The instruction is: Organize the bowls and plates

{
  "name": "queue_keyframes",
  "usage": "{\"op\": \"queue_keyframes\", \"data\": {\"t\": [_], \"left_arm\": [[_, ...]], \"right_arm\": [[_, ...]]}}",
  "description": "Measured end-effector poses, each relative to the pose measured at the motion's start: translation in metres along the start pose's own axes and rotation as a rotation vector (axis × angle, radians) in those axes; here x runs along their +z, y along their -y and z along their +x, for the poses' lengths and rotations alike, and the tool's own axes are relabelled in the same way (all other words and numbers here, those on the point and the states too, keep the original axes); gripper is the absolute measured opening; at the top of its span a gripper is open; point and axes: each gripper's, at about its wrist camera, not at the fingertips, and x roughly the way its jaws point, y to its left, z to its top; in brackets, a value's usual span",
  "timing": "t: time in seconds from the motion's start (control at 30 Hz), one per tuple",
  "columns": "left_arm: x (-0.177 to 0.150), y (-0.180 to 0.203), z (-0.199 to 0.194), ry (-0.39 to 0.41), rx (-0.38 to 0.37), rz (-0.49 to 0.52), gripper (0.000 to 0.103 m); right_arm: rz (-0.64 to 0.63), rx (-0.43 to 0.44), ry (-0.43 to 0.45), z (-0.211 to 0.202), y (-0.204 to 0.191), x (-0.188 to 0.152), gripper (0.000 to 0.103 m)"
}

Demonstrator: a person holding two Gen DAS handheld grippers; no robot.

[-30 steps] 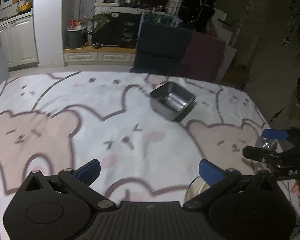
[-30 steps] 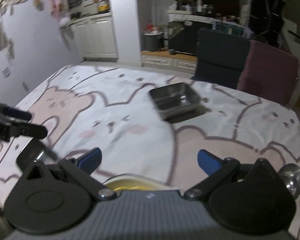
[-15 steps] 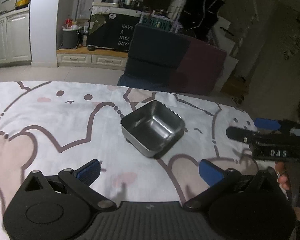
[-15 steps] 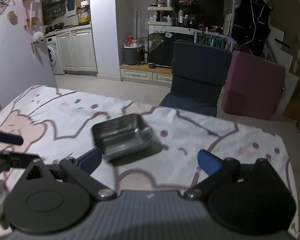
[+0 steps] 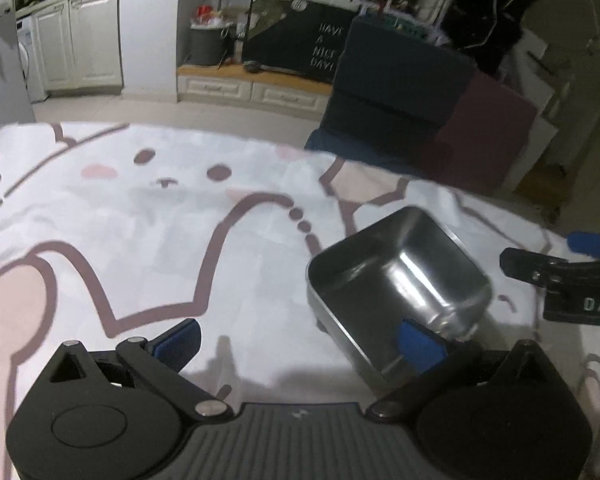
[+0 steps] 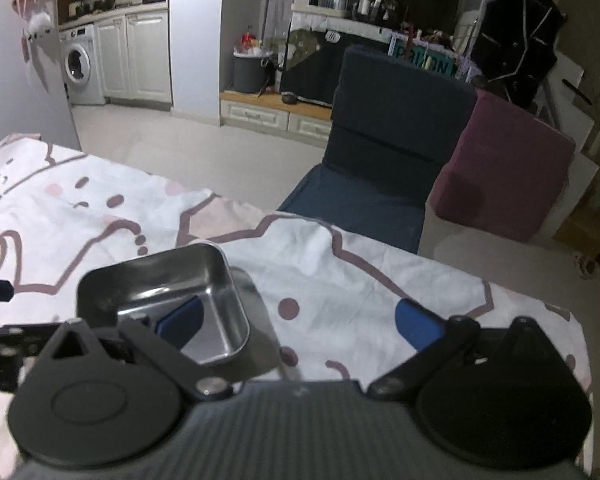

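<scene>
A square steel bowl [image 5: 380, 264] stands on the bear-print tablecloth [image 5: 140, 220] close to the table's far edge. My left gripper [image 5: 300, 342] is open, and its right blue pad [image 5: 420, 344] sits at the bowl's near rim. The left pad is over bare cloth. My right gripper [image 5: 572, 280] shows at the right edge of this view. In the right wrist view the same bowl [image 6: 148, 276] lies low on the left. The right gripper [image 6: 300, 324] is open, its left pad [image 6: 180, 322] down inside the bowl, its right pad outside over the cloth.
Past the table's far edge stand a dark blue chair [image 6: 392, 136] and a maroon chair [image 6: 508, 172]. Kitchen cabinets and a washing machine [image 6: 78, 64] line the back left. Bare tablecloth [image 6: 360, 280] stretches right of the bowl, and the table's right corner is near.
Both grippers have moved forward across the table and closed in on the steel bowl from either side. The yellow plate and small round bowl seen earlier are out of view.
</scene>
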Motion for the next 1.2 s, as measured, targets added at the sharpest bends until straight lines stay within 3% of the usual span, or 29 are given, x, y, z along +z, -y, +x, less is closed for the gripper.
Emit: {"op": "queue_keyframes", "data": {"t": [0.23, 0.47, 0.7, 1.0, 1.2], "left_arm": [[-0.004, 0.004, 0.018, 0.009, 0.088, 0.118, 0.103], [-0.002, -0.002, 0.021, 0.007, 0.093, 0.156, 0.103], [0.004, -0.013, 0.023, 0.025, 0.129, 0.165, 0.103], [0.006, -0.015, 0.031, 0.009, 0.095, 0.191, 0.101], [0.012, -0.023, 0.034, -0.038, -0.025, 0.126, 0.077]], "right_arm": [[-0.133, 0.002, -0.055, 0.026, -0.021, 0.008, 0.103], [-0.183, -0.009, -0.100, 0.046, -0.037, 0.011, 0.103], [-0.123, -0.044, -0.120, 0.048, -0.027, 0.006, 0.103], [0.070, 0.048, -0.154, 0.027, 0.000, -0.037, 0.103], [0.251, 0.063, -0.151, 0.024, 0.008, -0.056, 0.102]]}}
